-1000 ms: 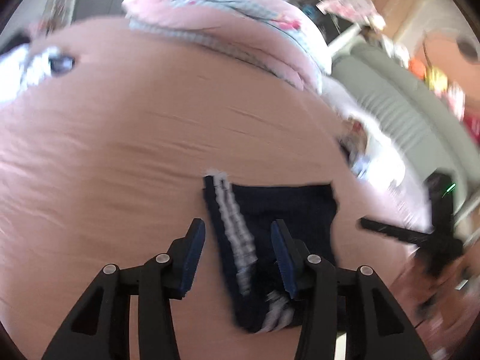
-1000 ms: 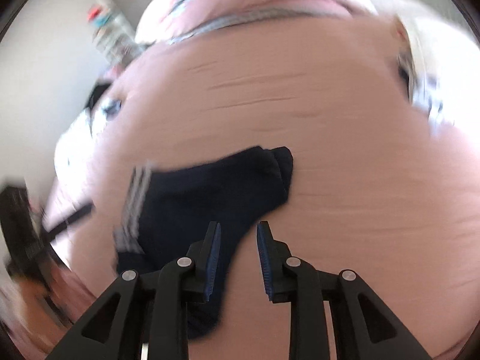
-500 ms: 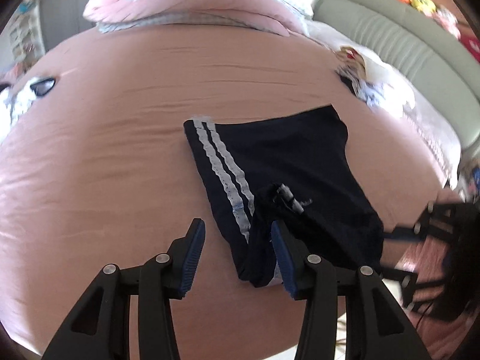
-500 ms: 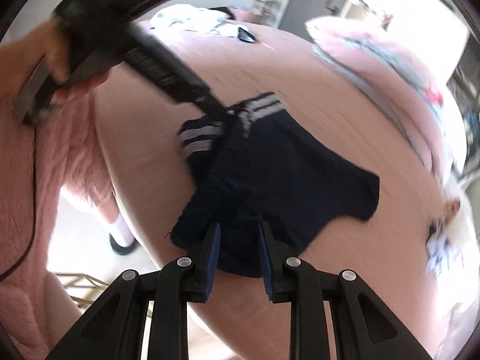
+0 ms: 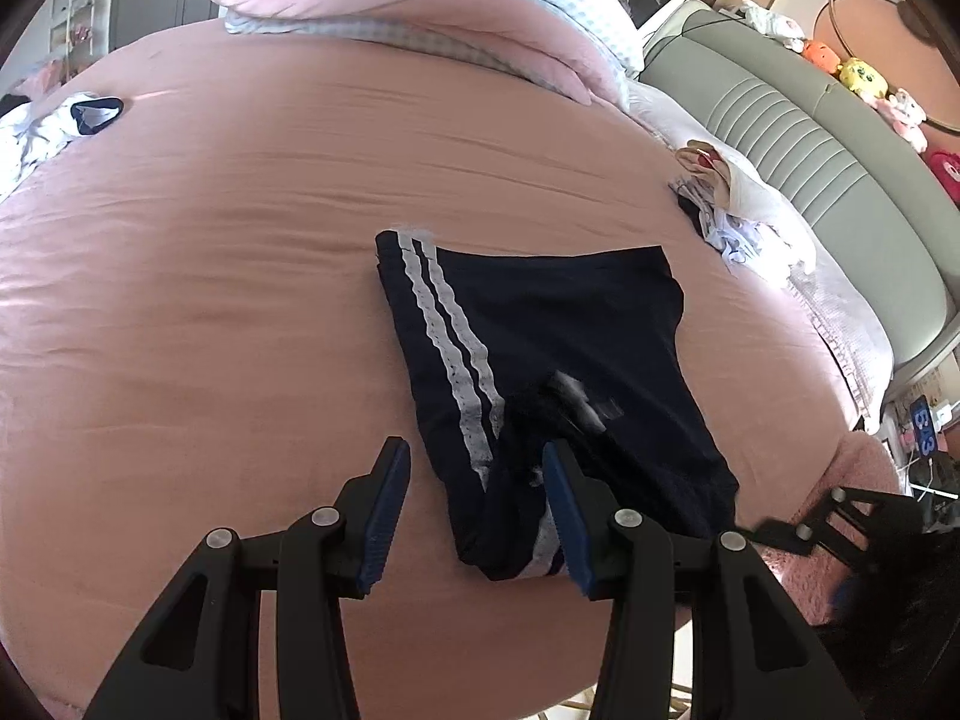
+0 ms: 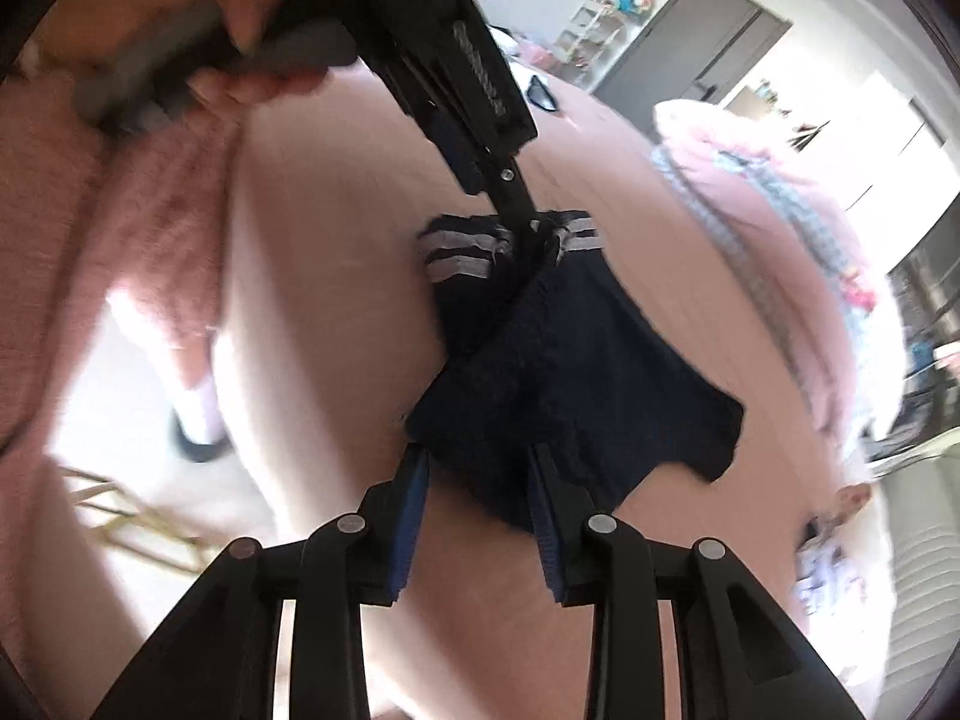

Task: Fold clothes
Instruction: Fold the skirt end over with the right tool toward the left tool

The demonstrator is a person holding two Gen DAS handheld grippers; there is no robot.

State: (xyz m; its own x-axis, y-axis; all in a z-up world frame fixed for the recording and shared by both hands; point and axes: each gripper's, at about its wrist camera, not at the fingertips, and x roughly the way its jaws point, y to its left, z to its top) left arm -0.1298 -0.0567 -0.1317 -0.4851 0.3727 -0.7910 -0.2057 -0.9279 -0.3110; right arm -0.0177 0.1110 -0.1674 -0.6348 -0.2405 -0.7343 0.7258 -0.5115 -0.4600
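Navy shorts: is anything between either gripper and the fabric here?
Nothing visible blocks either one. The left gripper is open right over the striped waistband end of the navy shorts; the right gripper is open at their dark edge, on the pink bedsheet.

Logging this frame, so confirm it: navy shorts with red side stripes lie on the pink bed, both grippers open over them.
One detail is wrong: the stripes on the shorts are white, not red, as the left wrist view shows. The rest holds: the shorts lie on the pink bed, with the left gripper and right gripper open over them.
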